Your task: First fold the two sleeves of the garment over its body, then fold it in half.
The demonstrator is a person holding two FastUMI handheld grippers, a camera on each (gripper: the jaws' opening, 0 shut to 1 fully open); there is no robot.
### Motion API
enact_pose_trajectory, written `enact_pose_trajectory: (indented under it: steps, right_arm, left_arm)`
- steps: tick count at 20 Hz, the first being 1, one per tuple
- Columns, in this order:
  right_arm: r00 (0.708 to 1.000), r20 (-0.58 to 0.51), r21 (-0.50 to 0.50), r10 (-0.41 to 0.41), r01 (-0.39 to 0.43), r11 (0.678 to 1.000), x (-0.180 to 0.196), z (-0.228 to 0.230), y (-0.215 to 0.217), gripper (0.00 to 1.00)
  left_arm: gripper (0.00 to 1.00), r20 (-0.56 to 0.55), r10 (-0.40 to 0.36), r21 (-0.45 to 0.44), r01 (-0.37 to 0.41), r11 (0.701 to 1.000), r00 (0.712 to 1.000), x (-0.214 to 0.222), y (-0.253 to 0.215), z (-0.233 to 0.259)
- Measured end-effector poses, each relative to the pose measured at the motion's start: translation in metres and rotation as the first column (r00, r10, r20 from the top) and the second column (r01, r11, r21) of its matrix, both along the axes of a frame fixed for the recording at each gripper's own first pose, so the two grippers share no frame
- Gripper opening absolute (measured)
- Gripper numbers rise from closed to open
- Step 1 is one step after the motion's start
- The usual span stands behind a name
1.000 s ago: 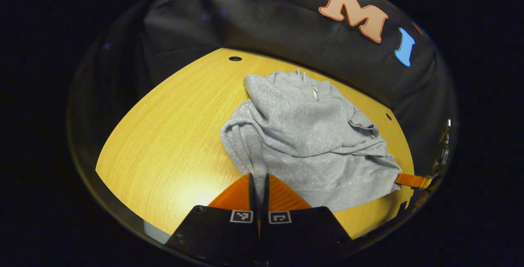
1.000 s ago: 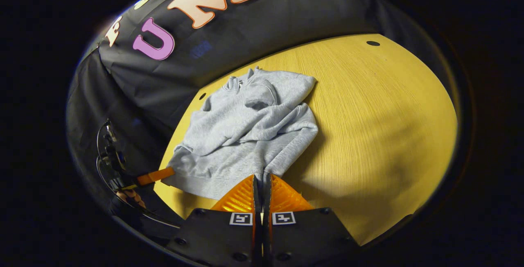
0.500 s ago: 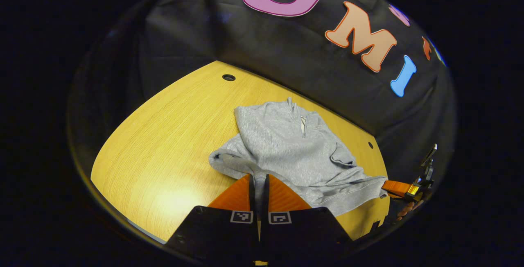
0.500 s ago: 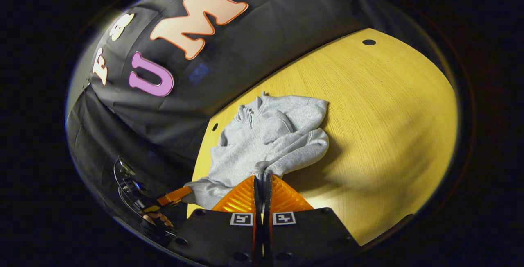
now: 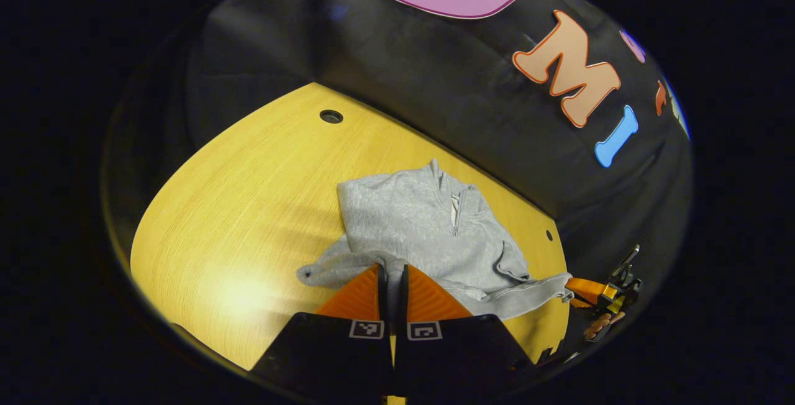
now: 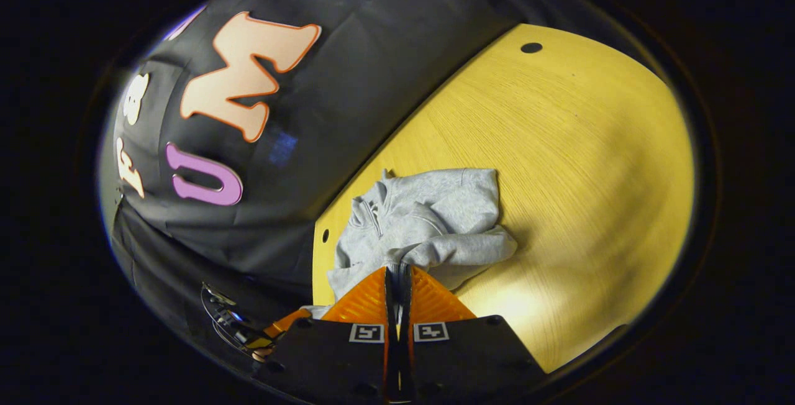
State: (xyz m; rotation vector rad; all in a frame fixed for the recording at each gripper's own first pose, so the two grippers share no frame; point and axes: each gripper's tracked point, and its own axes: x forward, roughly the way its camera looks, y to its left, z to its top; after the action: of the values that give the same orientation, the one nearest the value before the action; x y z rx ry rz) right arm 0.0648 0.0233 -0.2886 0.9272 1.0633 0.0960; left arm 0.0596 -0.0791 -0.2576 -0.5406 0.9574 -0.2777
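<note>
Lengthwise, sweatshirt [image 5: 422, 225] collar toward wall

Recording booth: black cloth wall [image 5: 397, 82], wood table [image 5: 248, 206].

I see a yellow wood-grain table [image 5: 248, 194] with small dark holes [image 5: 331, 116] near its far edge. Black cloth [image 5: 397, 82] hangs wrinkled behind it as the wall. A bright glare patch [image 6: 497, 299] sits on the near tabletop.

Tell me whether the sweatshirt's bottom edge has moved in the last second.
Yes. The sweatshirt hem, pinched by both grippers, has travelled toward the collar, nearer the table's far edge.
</note>
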Motion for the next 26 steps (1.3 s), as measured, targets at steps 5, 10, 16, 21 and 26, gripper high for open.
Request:
enact_pose_trajectory:
  steps: [5, 10, 16, 21, 26]
  right_arm:
    - [0.997, -0.070, -0.035, -0.045, 0.043, 0.998, 0.021, -0.038, -0.002, 0.01]
    - [0.992, -0.109, -0.080, -0.067, 0.058, 0.995, 0.035, -0.070, 0.003, 0.04]
    - [0.997, -0.051, -0.139, -0.051, 0.043, 0.989, 0.054, -0.071, 0.005, 0.14]
    - [0.983, 0.181, -0.325, -0.036, 0.095, 0.941, 0.090, -0.031, -0.022, 0.98]
    - [0.916, 0.400, -0.447, 0.043, 0.153, 0.882, 0.100, 0.041, -0.039, 0.98]
  left_arm:
    - [0.00, -0.085, -0.035, -0.025, 0.033, 0.999, 0.996, 0.022, -0.008, -0.030]
    - [0.06, -0.141, -0.054, 0.010, 0.056, 0.998, 0.988, 0.036, -0.008, -0.064]
    - [0.56, -0.046, -0.092, 0.146, 0.098, 0.984, 0.995, 0.065, 0.001, -0.071]
    - [0.94, 0.189, -0.081, 0.295, 0.023, 0.955, 0.979, 0.108, 0.018, -0.025]
    - [0.95, 0.430, -0.087, 0.370, -0.087, 0.925, 0.899, 0.119, 0.028, 0.060]
